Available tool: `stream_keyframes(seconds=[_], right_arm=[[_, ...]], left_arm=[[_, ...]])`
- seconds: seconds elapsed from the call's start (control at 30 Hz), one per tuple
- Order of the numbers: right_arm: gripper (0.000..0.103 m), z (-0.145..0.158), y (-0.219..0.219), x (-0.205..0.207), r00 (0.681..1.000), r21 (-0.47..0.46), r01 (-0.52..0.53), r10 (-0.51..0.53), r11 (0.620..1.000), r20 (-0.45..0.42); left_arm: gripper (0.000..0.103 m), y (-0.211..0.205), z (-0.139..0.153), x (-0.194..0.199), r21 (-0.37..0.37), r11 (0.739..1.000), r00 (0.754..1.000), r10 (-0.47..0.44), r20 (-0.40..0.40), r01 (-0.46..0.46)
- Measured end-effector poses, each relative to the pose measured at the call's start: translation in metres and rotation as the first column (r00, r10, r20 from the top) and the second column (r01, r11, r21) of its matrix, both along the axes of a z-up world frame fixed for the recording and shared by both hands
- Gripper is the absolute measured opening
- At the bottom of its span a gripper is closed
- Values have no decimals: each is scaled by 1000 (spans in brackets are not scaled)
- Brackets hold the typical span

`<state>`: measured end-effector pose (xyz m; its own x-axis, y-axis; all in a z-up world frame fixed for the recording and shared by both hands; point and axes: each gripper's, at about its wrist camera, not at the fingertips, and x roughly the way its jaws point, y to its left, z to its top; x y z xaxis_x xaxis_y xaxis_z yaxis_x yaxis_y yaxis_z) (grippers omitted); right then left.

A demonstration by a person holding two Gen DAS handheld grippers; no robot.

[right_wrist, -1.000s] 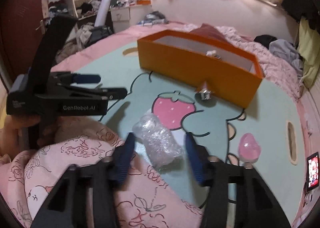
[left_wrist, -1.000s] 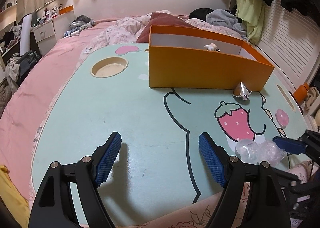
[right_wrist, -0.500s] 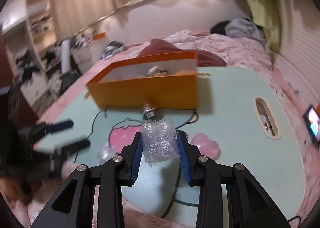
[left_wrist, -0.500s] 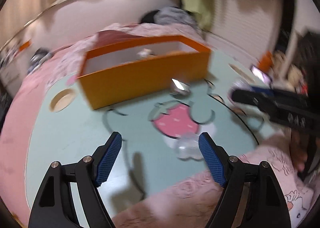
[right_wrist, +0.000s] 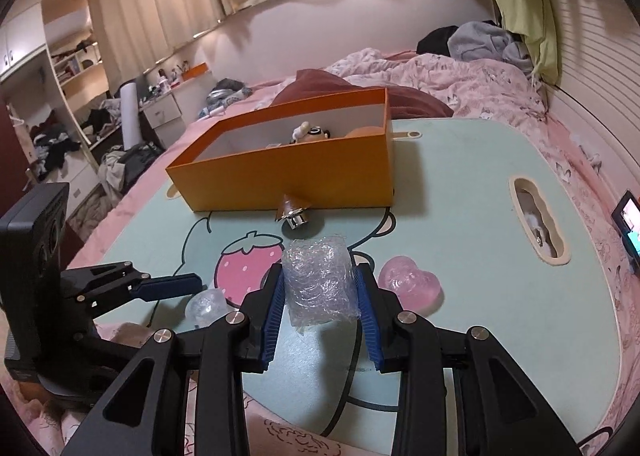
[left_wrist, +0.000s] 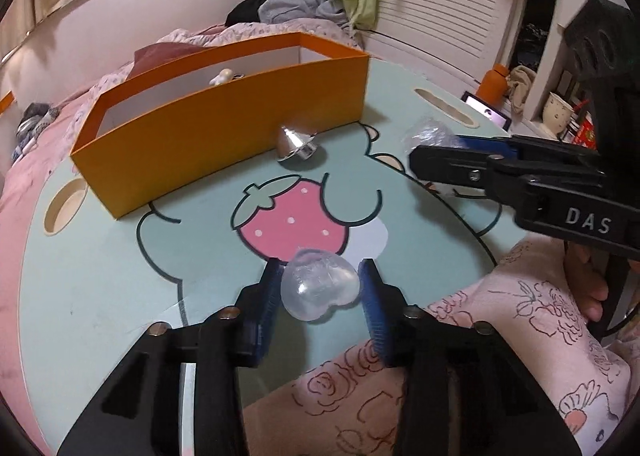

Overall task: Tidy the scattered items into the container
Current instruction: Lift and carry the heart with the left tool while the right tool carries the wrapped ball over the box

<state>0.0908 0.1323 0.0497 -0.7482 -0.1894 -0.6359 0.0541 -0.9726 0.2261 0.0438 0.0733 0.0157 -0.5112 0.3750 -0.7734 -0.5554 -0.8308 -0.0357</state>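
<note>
Both grippers hold items for the orange box (right_wrist: 288,175). Left gripper (left_wrist: 320,288), jaws just closing, pinches a clear heart (left_wrist: 318,288); right gripper (right_wrist: 319,300) pinches a bubble-wrap bundle (right_wrist: 318,284).

Legible text: one item only. Left wrist view: white capital letters "DAS" on the black body of the right gripper (left_wrist: 452,157), printed on the side face of its frame near the right edge. Right wrist view: no readable lettering on the left gripper (right_wrist: 188,288) or its camera block. Phone screen (right_wrist: 628,221) at the far right edge is lit, but its content is too small to read. No other labels, numbers or signs legible in either view.
</note>
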Motion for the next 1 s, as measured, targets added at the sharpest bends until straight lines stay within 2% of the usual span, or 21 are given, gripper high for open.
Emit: stream_keyframes(seconds=[0.17,0.3,0.47,0.57,0.67,0.8,0.9,1.0], right_arm=[[34,-2,-1,0,1000,2,-4,4,1000,2],[34,-1,-2,1,1000,8,-4,4,1000,-5],[34,7,-10,1,1000,34,-19,20,999,-21],[34,16,-17,-3,999,41,-23,25,999,-32],[34,22,-28,-10,1000,69,-6,8,998,-26],[34,23,-42,-20,999,135,34,-35,990,5],[34,16,-52,-20,998,217,60,-65,974,15],[34,11,-55,-18,998,239,57,-64,969,21]], left_arm=[[40,-3,2,1,9,1000,1000,16,-15,-16],[40,-16,14,3,47,997,997,61,-50,-59],[40,-29,33,-7,96,989,991,119,-56,-113],[40,-33,50,-17,118,974,976,201,-82,-191],[40,-38,62,-26,188,945,955,285,-80,-267],[40,-35,56,-28,157,929,926,355,-128,-335],[40,-35,40,-24,124,927,922,367,-123,-353],[40,-39,30,-20,129,924,923,373,-95,-360]])
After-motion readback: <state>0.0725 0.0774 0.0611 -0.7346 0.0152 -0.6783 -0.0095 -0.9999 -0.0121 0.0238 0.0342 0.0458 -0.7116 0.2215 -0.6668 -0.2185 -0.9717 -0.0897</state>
